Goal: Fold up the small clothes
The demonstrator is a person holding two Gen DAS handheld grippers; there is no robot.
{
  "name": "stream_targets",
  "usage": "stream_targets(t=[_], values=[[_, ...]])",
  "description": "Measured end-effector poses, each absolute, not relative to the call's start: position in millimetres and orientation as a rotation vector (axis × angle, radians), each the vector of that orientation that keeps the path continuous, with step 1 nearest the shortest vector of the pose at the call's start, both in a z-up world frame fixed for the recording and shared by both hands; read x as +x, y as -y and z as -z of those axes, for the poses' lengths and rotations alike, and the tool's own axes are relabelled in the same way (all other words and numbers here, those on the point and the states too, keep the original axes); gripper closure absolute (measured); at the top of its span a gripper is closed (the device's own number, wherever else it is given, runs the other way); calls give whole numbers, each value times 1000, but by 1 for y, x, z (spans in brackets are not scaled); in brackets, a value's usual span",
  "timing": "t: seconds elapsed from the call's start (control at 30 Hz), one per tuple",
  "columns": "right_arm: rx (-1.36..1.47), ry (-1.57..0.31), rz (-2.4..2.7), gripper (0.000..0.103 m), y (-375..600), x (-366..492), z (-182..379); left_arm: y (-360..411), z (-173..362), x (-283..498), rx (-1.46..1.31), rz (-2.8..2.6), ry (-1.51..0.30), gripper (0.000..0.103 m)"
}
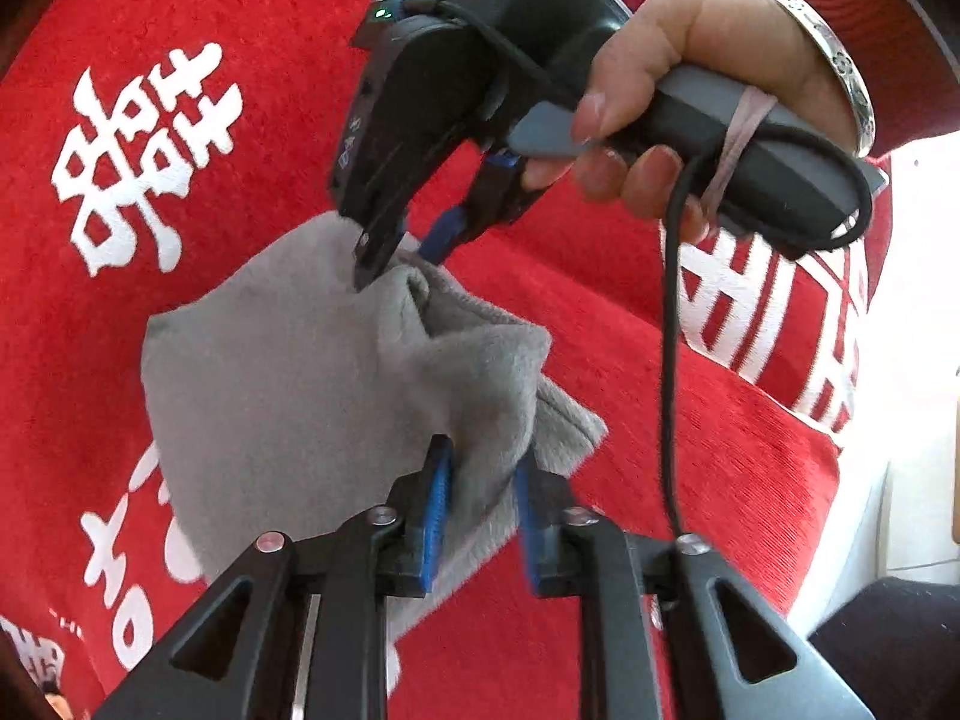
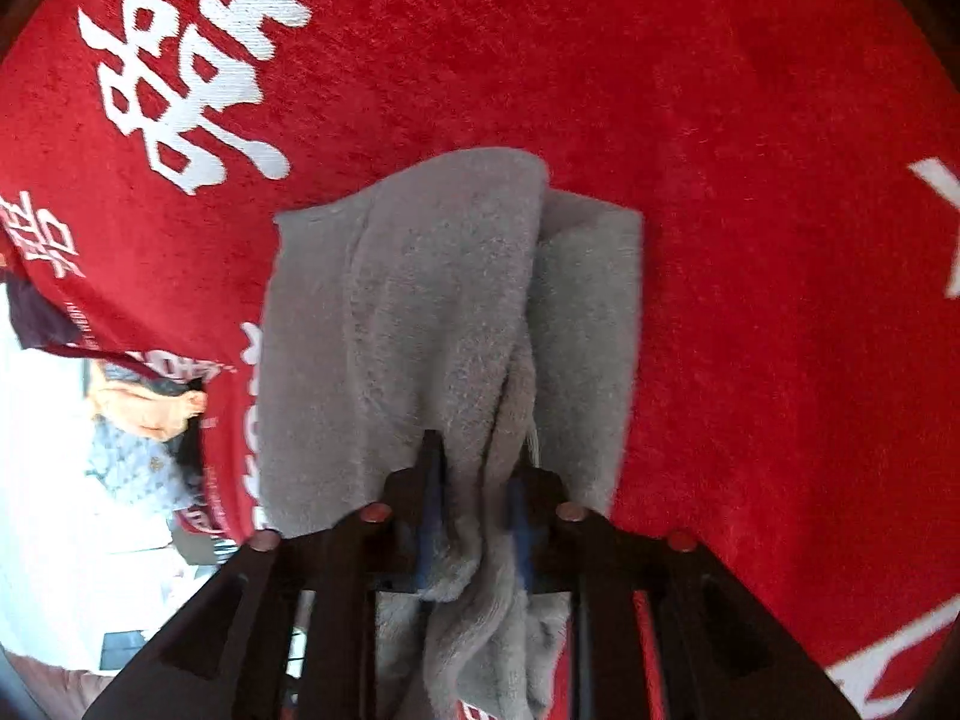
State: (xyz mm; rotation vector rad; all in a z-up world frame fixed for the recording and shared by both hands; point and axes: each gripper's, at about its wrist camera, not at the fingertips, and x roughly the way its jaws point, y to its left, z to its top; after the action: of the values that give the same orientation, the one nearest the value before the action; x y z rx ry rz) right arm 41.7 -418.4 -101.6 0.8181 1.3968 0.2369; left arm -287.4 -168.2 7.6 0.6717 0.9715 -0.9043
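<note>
Across both views a red cloth point(image 1: 630, 372) with white characters fills the frame, edges cut off. On its middle lies the grey fleece garment point(image 1: 312, 372), soft, nappy, rumpled, partly doubled over with one layer lying over another; its type is hard to make out. At the garment's near edge, left gripper point(image 1: 480, 504) has blue-padded fingers point(image 1: 435, 516) apart, a fold of fleece between them, not squeezed. At the garment's far corner, right gripper point(image 1: 396, 258), held by a hand point(image 1: 708, 90) with a silver bangle point(image 1: 846, 72); from its own view a bunched strip of fleece runs between its fingers, which are shadowed, so clamped or loose I cannot tell.
</note>
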Motion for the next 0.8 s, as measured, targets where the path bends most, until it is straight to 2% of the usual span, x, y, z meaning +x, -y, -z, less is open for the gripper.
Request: stream_targets(t=[0.03, 0.07, 0.33, 0.5, 0.53, 0.6, 0.63, 0.8], values=[[799, -1411, -215, 62, 421, 38, 99, 162, -11, -288, 658, 902, -983, 55], [783, -1419, -198, 61, 422, 35, 95, 157, -15, -287, 644, 893, -985, 43], [847, -1372, -221, 59, 428, -13, 52, 100, -35, -225, 438, 678, -1122, 43], [849, -1458, -325, 58, 384, -25, 64, 56, -10, -152, 197, 469, -1253, 43], [813, -1488, -334, 59, 376, -24, 68, 50, -6, -140, 168, 444, -1258, 43], [738, -1503, -341, 93, 363, -20, 67, 46, 3, -127, 153, 427, -1275, 43], [707, -1502, -334, 97, 356, -17, 65, 44, 8, -123, 156, 417, -1286, 43], [657, -1525, -248, 98, 375, -38, 71, 46, 30, -121, 128, 434, -1335, 43]])
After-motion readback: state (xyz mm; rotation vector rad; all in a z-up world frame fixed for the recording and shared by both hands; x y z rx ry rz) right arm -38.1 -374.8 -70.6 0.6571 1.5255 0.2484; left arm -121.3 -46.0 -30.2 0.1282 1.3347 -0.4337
